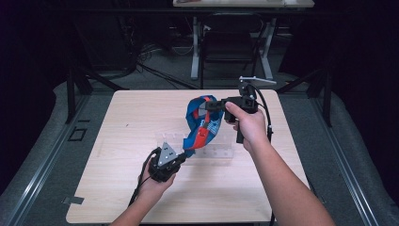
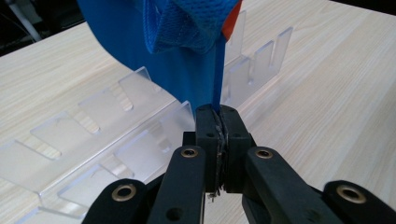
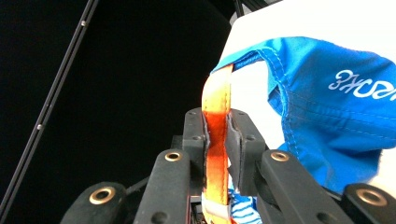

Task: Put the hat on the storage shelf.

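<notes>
A blue cloth bag [image 1: 200, 123] with an orange strap [image 1: 203, 132] hangs stretched between both grippers above the table. My left gripper [image 1: 181, 157], low near the table's middle, is shut on the bag's blue edge [image 2: 215, 93]. My right gripper [image 1: 209, 106], held higher toward the far side, is shut on the orange strap [image 3: 216, 135]. The blue fabric [image 3: 322, 121] with white lettering hangs to the right of its jaws. A clear acrylic rack [image 1: 211, 148] with several upright slots lies on the table under the bag, seen close in the left gripper view [image 2: 116, 135].
The light wood table [image 1: 117, 141] has bare room at the left and front. Beyond its far edge stand a black chair [image 1: 228, 44], a white table leg [image 1: 195, 47] and black stands on a dark floor.
</notes>
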Demonstrator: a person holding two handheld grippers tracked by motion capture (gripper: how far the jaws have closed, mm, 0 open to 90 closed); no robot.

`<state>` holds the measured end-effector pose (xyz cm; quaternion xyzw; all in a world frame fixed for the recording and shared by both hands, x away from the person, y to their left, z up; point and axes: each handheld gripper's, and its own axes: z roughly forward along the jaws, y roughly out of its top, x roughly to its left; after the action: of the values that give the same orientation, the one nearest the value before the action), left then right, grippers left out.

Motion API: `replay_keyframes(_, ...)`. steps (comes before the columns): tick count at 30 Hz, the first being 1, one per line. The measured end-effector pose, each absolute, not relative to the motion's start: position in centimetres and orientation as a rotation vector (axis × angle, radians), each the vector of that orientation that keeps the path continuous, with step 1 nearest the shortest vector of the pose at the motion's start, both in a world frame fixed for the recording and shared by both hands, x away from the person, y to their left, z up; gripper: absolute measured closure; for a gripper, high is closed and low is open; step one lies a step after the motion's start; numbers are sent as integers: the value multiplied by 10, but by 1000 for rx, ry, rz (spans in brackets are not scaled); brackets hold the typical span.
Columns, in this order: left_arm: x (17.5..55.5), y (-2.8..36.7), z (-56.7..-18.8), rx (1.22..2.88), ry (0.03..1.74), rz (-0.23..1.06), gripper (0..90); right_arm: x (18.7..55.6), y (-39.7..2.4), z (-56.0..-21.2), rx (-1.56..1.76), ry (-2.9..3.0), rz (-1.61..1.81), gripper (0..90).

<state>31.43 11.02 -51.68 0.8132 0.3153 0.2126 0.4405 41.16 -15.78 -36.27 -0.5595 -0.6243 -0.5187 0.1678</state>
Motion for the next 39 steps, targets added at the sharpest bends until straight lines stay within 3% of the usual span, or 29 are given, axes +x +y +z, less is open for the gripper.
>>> replay_keyframes(19,313,116,-528,2018,818,522,879,414,-160,-386,-1645,-1805,-1410,779)
replay_keyframes(22,312,116,-527,2017,816,520,872,414,-161,-386,-1659,-1823,-1416,738)
replay_keyframes(27,310,120,-527,2021,820,518,822,412,-169,-387,-1710,-1876,-1406,666)
replay_keyframes(39,306,136,-528,2012,851,526,732,403,-195,-394,-1756,-1875,-1399,645)
